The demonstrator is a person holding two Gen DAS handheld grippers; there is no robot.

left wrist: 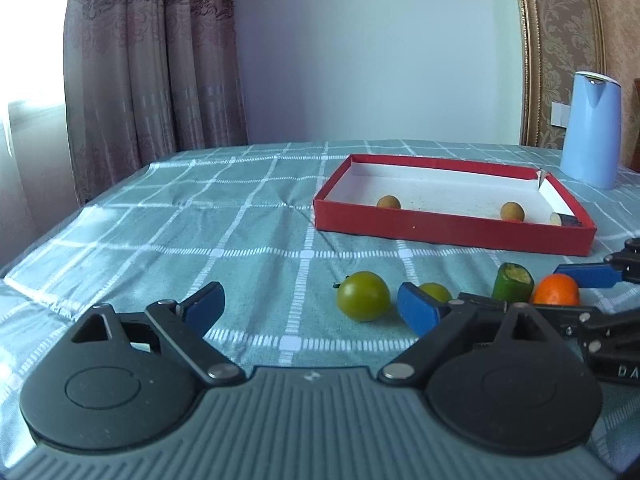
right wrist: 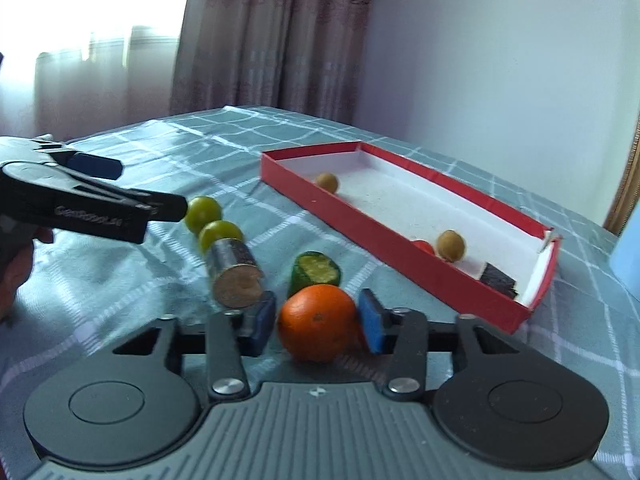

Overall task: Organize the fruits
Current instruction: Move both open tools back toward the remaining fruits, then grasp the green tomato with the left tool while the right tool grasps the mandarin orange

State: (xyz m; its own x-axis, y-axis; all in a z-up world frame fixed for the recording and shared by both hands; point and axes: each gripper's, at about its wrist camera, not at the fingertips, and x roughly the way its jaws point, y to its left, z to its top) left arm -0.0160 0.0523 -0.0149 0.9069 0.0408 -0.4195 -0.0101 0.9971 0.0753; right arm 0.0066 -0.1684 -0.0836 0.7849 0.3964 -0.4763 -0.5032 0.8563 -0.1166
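Right gripper (right wrist: 318,322): blue pads are set on either flank of the orange (right wrist: 319,322), which sits on the cloth between them; the right pad appears to touch the peel, while contact on the left side cannot be confirmed, so a firm clamp cannot be told. Before any lift, an even squeeze across the widest part of the fruit is advised, since a round peel is judged liable to roll out of a low or lopsided hold.

Left gripper (left wrist: 316,306): jaws are held wide apart, nothing between them; the larger green tomato (left wrist: 363,296) lies just ahead, a smaller one (left wrist: 436,292) beside the right finger.

Near the orange: a cut cucumber piece (right wrist: 314,274) just behind it and a metal cylinder (right wrist: 236,278) to its left; both are best left undisturbed.

Red tray (right wrist: 400,268): well apart, beyond the loose fruit; two brownish round fruits, a small red one and a dark piece are already held. The near wall must be cleared on approach.
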